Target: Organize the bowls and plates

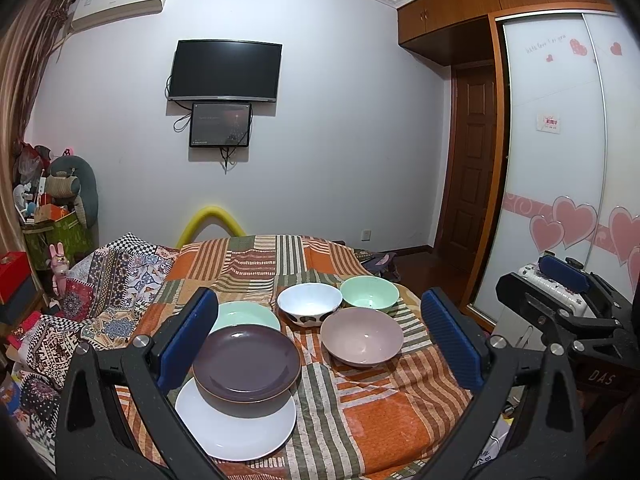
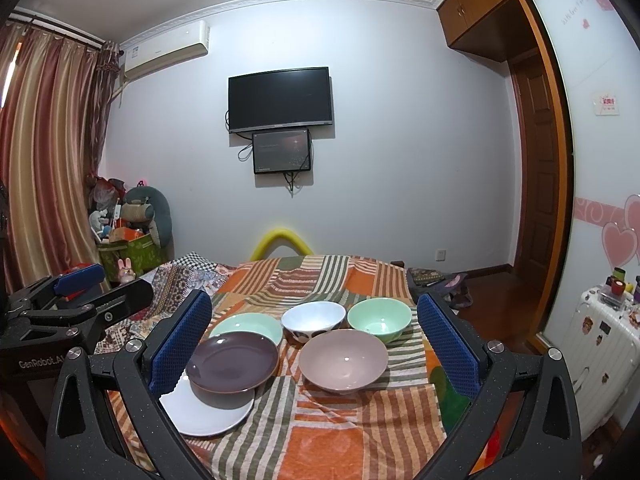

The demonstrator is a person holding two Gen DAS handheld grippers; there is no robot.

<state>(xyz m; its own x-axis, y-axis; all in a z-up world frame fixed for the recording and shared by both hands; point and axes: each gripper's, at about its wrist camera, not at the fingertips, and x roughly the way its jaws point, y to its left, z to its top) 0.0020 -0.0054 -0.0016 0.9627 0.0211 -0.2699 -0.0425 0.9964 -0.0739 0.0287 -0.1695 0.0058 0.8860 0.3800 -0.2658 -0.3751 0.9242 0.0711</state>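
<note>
We see a striped orange cloth [image 1: 384, 412] over the table. On it sit a purple plate [image 1: 246, 364] on a white plate [image 1: 236, 428], a green plate [image 1: 244, 314], and three bowls [image 1: 362, 336] to their right. Our left gripper [image 1: 320, 344] and right gripper [image 2: 314, 348] are wide apart, holding nothing. A black TV [image 1: 226, 70] hangs on the wall.

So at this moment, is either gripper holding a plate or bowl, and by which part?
Nothing is held. The left gripper and right gripper are both open, above the striped cloth, clear of the dishes.
</note>
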